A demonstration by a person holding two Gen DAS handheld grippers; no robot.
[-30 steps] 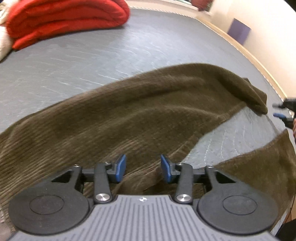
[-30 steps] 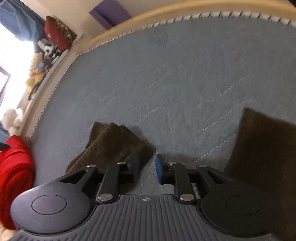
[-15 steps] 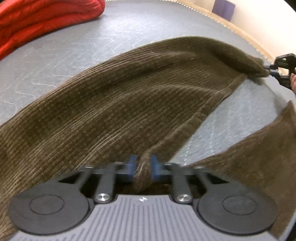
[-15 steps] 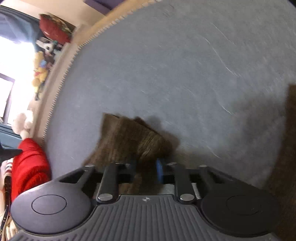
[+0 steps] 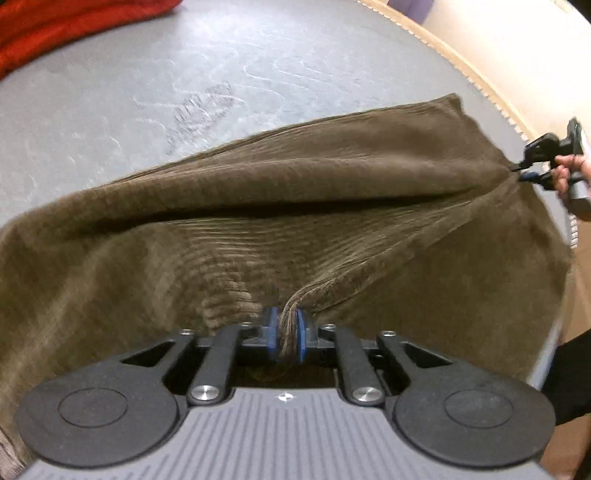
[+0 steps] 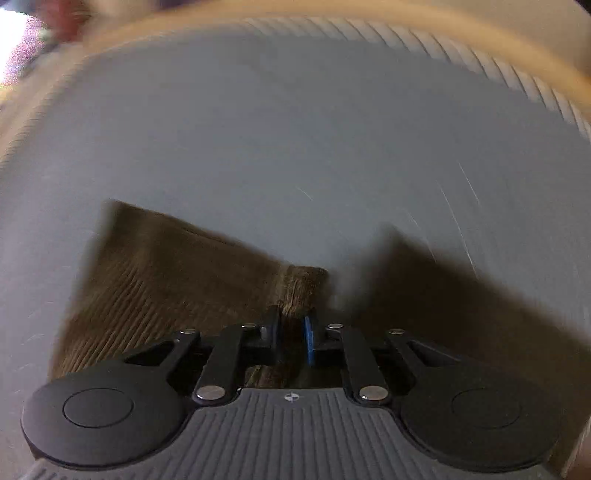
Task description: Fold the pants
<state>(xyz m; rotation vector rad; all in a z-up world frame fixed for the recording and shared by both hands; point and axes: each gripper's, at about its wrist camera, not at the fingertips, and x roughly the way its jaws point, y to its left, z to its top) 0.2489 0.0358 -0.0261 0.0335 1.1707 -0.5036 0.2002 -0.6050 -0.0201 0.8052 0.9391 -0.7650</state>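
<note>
Brown corduroy pants [image 5: 295, 206] bunched between left gripper [image 5: 287, 334] fingers.

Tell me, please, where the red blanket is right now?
In the left wrist view, the red blanket lies at the top-left corner on the grey mattress, beyond the brown corduroy pants.

The pants [image 5: 332, 192] are dark olive-brown corduroy, ribbed with fine parallel cords that catch lighter tan highlights along the folds. The mattress [image 5: 155, 92] beneath is slate grey, quilted with pale wavy stitch lines, and edged with a beige striped border [image 6: 480, 48]. A red blanket [image 5: 55, 26] shows bright scarlet in one corner. The left gripper [image 5: 286, 334] is black with ribbed grey housing and blue pads; the right gripper [image 6: 291, 334] matches, black with a blue pad.
</note>
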